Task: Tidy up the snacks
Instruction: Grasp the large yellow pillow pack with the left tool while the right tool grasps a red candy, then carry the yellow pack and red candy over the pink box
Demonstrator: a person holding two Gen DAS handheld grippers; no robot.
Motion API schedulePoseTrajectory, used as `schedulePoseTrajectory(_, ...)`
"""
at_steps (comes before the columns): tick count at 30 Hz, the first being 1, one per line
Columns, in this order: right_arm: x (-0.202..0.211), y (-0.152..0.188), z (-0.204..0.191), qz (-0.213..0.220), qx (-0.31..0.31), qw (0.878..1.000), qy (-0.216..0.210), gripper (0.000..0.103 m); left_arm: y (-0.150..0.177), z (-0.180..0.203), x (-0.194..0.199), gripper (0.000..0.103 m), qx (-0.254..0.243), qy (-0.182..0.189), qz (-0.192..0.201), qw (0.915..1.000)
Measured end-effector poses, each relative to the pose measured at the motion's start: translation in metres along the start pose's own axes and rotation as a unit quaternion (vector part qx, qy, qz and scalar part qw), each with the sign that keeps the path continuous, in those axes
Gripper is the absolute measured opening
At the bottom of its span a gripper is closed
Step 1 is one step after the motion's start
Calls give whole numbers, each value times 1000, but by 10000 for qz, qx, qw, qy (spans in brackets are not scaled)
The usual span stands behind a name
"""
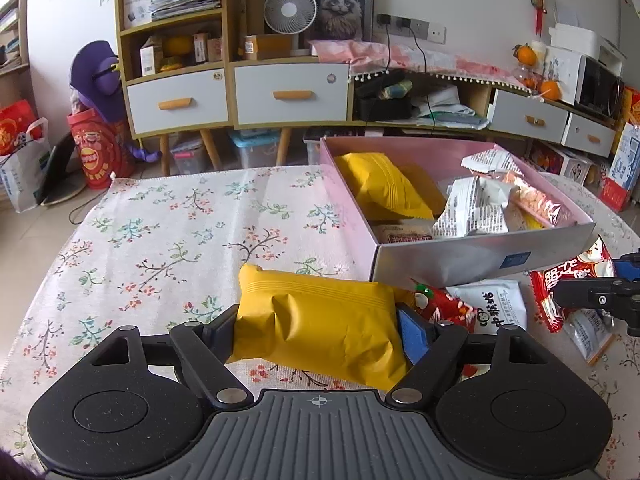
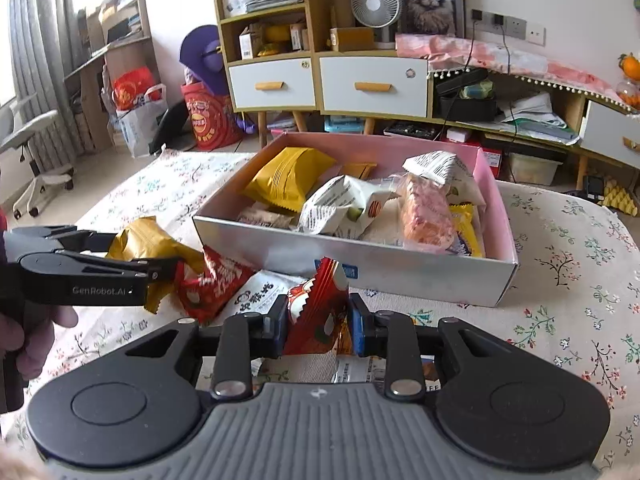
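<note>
Snacks in two places on a floral cloth (image 1: 160, 224): loose packets up front, more in a pink box (image 1: 472, 256) behind.

Nearest, two grippers, each clenched on one packet. Left gripper (image 1: 318, 330) clamped across a yellow packet (image 1: 320, 328), pads pressing both of its sides; packet lying flat, long axis crosswise between the fingers, crimped end toward the box. Right gripper (image 2: 318, 326) pinching a red packet (image 2: 316, 308) that stands on edge between the blue pads (image 2: 358, 330), long axis running up and away toward the box, serrated edge facing left.

Seen from the right wrist, left gripper (image 2: 160, 270) reaching in from the left, hand (image 2: 38, 336) around its handle, yellow packet (image 2: 148, 244) in its fingers.

Between the two grippers on the cloth: one more red packet (image 2: 212, 284), touching the yellow one, and one white packet (image 2: 256, 294) with black characters, lying flat just before the box wall. Another white packet partly hidden beneath the right gripper.

Farther back, the box, open-topped, long side facing the grippers. Inside: one yellow packet (image 2: 288, 178) at far left, three white printed packets (image 2: 344, 204), one clear bag of pink pieces (image 2: 426, 216), a yellow-wrapped bar (image 2: 466, 228) at right; others beneath, too buried to count.

Beyond, a cabinet (image 1: 236, 92) with two white drawers, one fan (image 1: 290, 10), one framed cat picture (image 1: 340, 8).
</note>
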State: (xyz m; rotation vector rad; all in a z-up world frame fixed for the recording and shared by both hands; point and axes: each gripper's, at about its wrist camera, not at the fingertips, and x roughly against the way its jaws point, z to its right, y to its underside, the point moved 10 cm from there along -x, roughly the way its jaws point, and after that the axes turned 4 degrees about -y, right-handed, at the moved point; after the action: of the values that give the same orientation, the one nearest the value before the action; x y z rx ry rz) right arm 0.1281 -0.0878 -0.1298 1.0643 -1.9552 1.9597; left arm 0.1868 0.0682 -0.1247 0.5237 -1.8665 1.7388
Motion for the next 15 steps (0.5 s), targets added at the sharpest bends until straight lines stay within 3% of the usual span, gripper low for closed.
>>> schedulePoseTrajectory(15,10,-19,0,292,-178,9994,-18,27,-16,-17,25,79,508,-11,188,9985)
